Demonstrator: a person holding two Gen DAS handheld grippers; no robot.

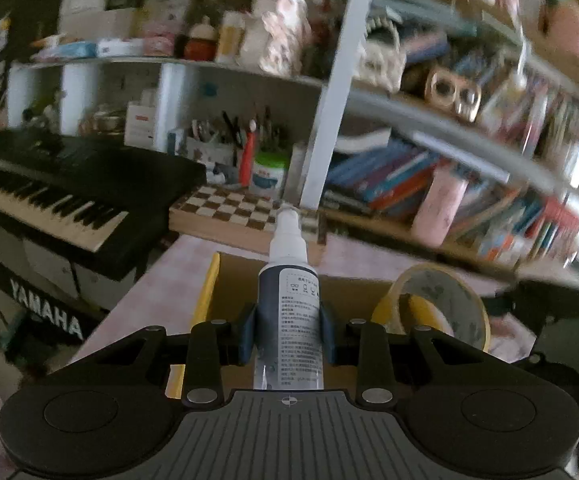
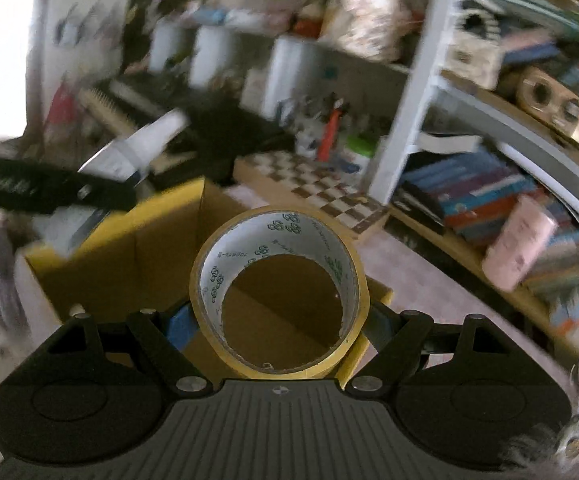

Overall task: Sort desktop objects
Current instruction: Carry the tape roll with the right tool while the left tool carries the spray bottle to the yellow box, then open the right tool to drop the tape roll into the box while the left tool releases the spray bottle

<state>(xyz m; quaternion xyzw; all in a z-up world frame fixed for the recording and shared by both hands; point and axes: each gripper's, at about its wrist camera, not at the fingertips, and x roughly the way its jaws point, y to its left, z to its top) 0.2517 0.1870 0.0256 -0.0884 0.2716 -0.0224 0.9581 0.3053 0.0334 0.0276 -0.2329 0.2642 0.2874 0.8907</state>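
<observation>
The spray bottle (image 1: 288,312) was dark with a white cap; the tape roll (image 2: 279,292) yellow, green-printed inside; the box (image 2: 137,256) yellow; the chessboard (image 1: 233,206) brown-and-cream checked

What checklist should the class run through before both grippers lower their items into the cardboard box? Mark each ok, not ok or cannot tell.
1. Left gripper shut on the spray bottle: ok.
2. Right gripper shut on the tape roll: ok.
3. Cardboard box open at the top: ok.
4. Tape roll above the box opening: ok.
5. Spray bottle above the box opening: ok in the left wrist view.
6. Box floor free for both items: cannot tell, mostly hidden.
</observation>
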